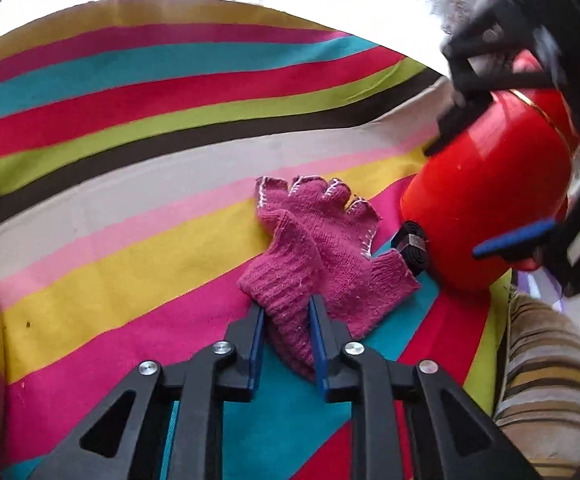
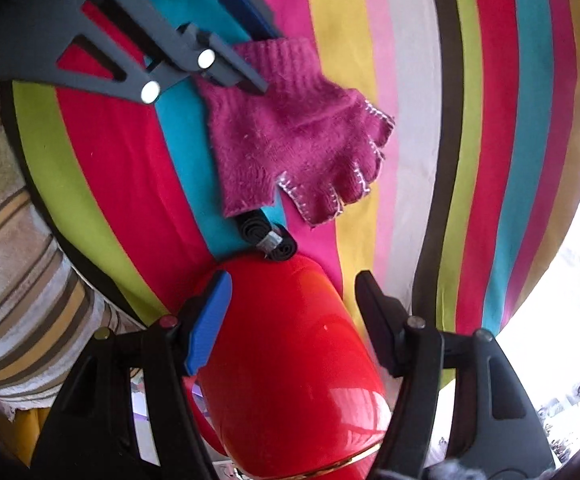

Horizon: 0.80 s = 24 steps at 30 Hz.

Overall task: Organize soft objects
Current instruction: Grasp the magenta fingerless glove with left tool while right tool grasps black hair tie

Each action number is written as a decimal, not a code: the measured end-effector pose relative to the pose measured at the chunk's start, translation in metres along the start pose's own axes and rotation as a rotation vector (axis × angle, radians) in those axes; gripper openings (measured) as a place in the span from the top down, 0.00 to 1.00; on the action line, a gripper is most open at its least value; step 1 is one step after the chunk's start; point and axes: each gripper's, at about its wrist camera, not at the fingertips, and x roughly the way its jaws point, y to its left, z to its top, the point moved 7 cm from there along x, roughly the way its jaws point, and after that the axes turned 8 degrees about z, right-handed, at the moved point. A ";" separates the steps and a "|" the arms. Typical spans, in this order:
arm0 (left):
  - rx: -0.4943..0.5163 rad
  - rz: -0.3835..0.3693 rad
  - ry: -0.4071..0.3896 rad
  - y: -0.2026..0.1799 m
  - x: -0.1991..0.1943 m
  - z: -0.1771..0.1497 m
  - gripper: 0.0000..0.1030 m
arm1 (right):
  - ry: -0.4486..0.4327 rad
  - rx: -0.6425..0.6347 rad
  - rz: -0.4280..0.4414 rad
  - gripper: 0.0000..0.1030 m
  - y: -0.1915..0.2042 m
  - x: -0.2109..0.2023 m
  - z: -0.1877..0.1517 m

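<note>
A striped cloth [image 1: 129,128] in many colours is spread over the surface, and everything is laid on it. At its edge a striped beige towel [image 1: 550,380] is seen. A red glossy container [image 2: 290,352] is lying on its side on the cloth; it is straddled by the right hand-held gripper [image 2: 290,308], whose jaws are spread wide, the blue pad being close against one flank while the black finger is kept just apart from the other. Whether the container is actually gripped cannot be told. A magenta fingerless knitted glove [image 1: 322,240] is laid flat near the container's end. Its ribbed cuff is pinched between the nearly closed jaws of the left hand-held gripper [image 1: 287,312]. A small black rolled strap [image 1: 412,246] is wedged between glove and container, touching both.
</note>
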 end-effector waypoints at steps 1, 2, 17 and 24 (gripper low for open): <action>-0.025 0.007 0.000 0.005 -0.002 0.000 0.81 | 0.001 -0.014 0.007 0.35 0.005 0.000 0.001; -0.050 0.035 -0.003 0.012 -0.007 0.000 0.81 | 0.003 -0.027 0.014 0.35 0.010 0.001 0.003; -0.196 0.260 -0.017 0.051 -0.056 -0.024 0.81 | 0.137 -0.101 -0.079 0.42 0.024 0.040 0.032; -0.204 0.240 -0.023 0.049 -0.060 -0.028 0.81 | 0.172 -0.105 -0.067 0.64 0.022 0.060 0.032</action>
